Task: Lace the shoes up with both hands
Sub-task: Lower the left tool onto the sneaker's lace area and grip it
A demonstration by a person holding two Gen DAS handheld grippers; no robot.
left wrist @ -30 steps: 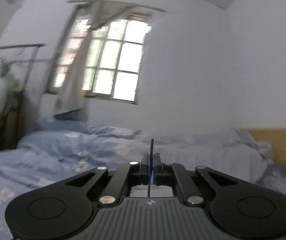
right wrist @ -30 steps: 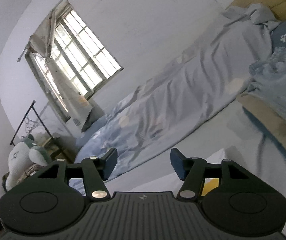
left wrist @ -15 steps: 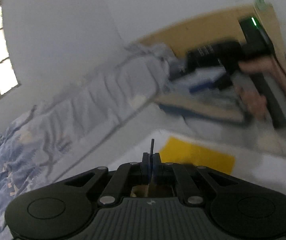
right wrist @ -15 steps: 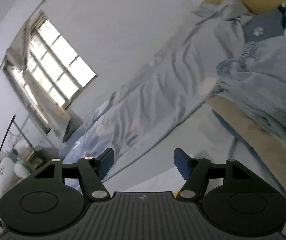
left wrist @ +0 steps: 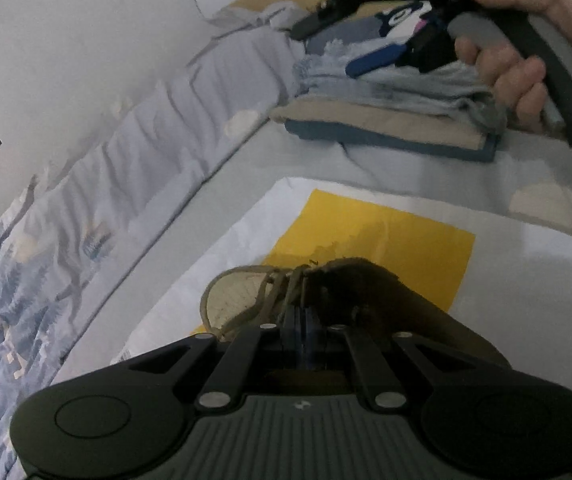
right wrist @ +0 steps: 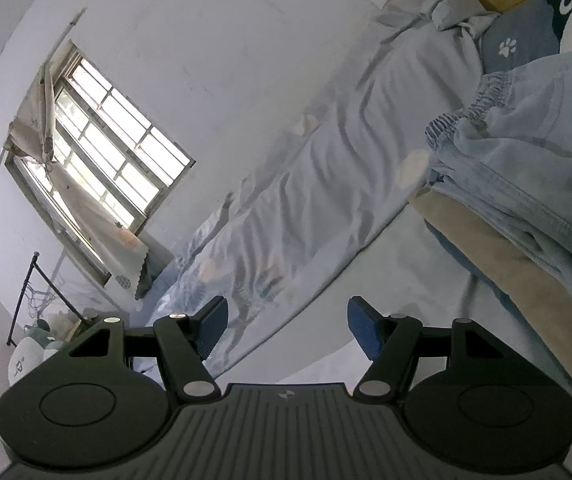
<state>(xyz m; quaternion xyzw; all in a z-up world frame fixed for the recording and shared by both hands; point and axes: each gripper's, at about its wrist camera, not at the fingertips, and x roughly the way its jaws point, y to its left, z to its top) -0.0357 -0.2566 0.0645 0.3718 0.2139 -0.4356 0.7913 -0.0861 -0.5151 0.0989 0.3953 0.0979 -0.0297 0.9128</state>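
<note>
left gripper (left wrist: 301, 322): fingers pressed together, a thin dark strand stands up between the tips, probably lace but too thin to be sure
shoe (left wrist: 349, 292): dark, just ahead of and partly under the closed tips, lying on a white and yellow bag (left wrist: 369, 232)
laces (left wrist: 274, 292): tan loops bunched right at the tips, touching or nearly so
right gripper (right wrist: 286, 322): fingers spread wide, nothing between them, aimed at the rumpled bedding (right wrist: 325, 168) and the window (right wrist: 98, 168); shoe not in its view
right hand (left wrist: 517, 68): up and well off from the shoe, wrapped round the handle
risk 1: closed tips may slip off the thin lace, or have none at all
risk 2: pulling one-handed could drag the shoe across the slick bag, since nothing pins it
risk 3: right gripper comes in blind and may snag the folded clothes (right wrist: 525, 152)
</note>
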